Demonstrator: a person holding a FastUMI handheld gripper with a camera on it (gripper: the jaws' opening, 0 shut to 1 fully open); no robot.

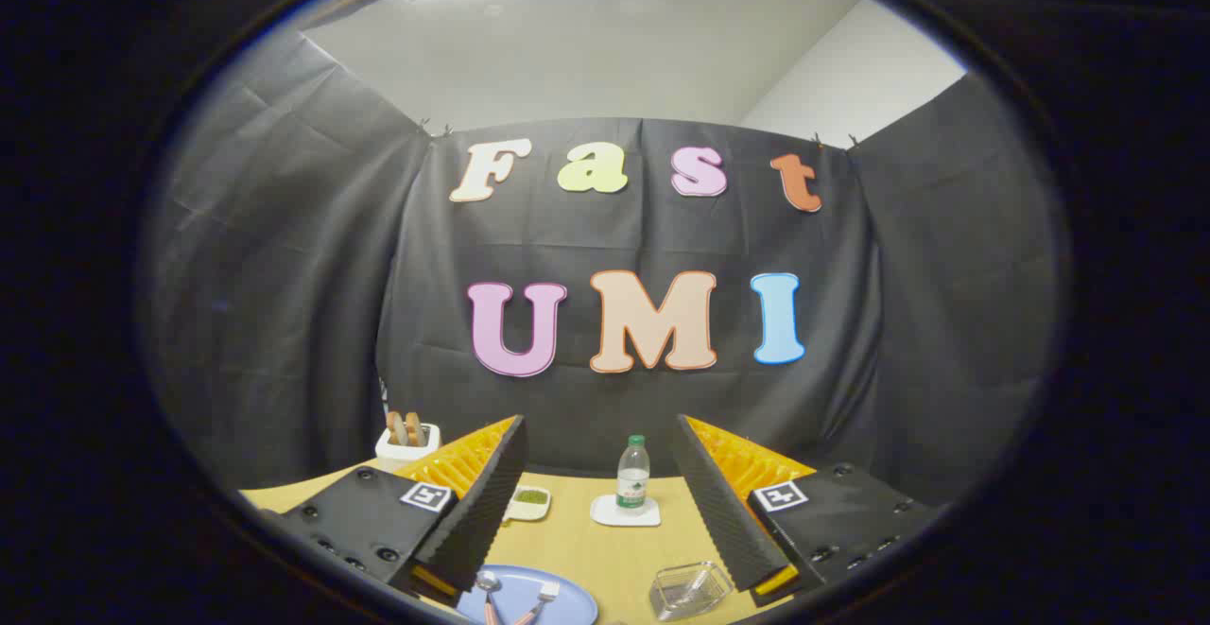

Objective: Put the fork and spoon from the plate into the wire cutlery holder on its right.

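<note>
A spoon (487, 587) and a fork (541, 598) are seen lying side by side on a light blue plate (575, 599) at lower centre; a clear holder (690, 589), wires indiscernible, sits to its right.

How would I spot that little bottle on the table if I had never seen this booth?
Start at the wooden table in front of the black cloth wall. Beyond the open gripper, between its two fingers, the bottle stands upright on a small white coaster. Its green cap and clear body set it apart from the small white dish of something green beside it.
</note>
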